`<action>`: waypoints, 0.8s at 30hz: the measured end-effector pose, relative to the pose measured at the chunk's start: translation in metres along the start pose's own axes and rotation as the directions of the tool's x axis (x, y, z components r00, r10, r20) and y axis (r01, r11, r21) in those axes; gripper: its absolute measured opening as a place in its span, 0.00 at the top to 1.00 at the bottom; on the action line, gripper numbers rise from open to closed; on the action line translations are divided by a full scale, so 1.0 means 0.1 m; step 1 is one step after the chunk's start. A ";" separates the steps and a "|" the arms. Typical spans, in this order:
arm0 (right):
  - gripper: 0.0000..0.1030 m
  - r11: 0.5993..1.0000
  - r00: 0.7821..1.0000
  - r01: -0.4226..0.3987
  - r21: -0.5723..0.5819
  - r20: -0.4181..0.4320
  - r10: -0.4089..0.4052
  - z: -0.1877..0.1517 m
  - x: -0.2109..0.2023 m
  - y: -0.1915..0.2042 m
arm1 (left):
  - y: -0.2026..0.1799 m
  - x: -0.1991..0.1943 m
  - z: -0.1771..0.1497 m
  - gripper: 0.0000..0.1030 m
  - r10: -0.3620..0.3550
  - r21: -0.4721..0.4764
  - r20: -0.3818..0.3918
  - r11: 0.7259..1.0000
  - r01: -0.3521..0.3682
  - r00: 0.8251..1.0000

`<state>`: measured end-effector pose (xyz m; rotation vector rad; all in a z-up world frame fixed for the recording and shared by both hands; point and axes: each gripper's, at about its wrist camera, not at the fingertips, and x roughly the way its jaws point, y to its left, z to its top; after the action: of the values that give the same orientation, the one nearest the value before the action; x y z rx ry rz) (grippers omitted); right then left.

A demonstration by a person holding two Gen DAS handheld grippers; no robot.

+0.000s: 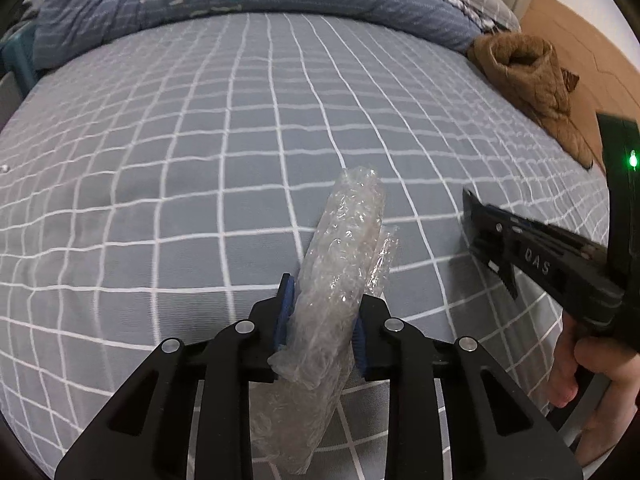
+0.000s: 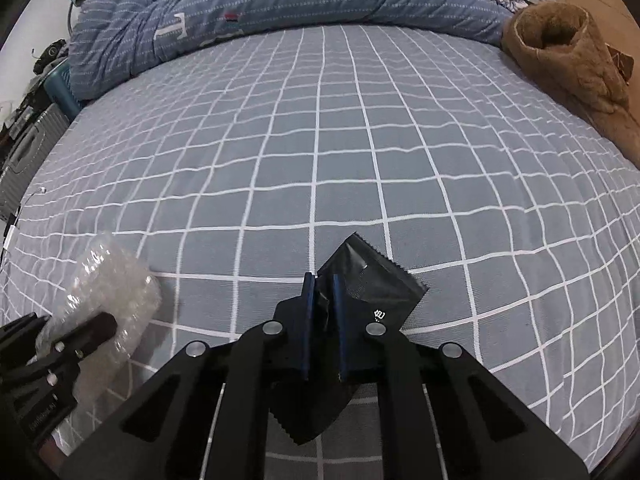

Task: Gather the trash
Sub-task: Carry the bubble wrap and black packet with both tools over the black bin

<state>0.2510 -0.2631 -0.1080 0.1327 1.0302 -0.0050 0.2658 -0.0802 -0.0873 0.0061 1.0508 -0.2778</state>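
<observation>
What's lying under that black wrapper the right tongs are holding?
Only the checked bed sheet shows around the black wrapper, which the right tongs pinch. The patch directly beneath is covered by the wrapper and tongs, so it cannot be seen.

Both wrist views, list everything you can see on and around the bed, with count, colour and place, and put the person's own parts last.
Roll of clear bubble wrap: one, clear, clamped between the left tongs above the sheet.
Black foil packet with serrated edges: one, black, pinched in the right tongs.
Grey sheet with white grid lines: one, grey and white, covering the bed.
Blue striped quilt: one, blue, bunched along the far edge.
Brown fleecy garment: one, brown, far right of the bed.
Grey ribbed suitcase: one, grey, beside the bed at left.
Left tongs: black with blue pads, shut.
Right tongs: black with blue pads, shut.
Hand: one, holding the right tongs.
</observation>
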 end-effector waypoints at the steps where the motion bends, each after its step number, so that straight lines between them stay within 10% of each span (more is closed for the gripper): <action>1: 0.91 1.000 1.000 0.000 -0.004 0.004 0.000 0.00 -0.03 0.01 | 0.01 -0.04 0.00 0.76 0.006 -0.008 0.009 1.000 -0.006 1.000; 24: 0.91 0.996 0.995 0.007 -0.087 0.096 0.002 -0.51 -0.78 0.19 | 0.04 -0.64 -0.54 0.76 0.096 -0.074 0.100 0.993 -0.089 0.990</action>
<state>0.1681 -0.2428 -0.0652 0.0507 0.9328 0.0312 0.1908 -0.0544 -0.0596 -0.0213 0.9536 -0.1555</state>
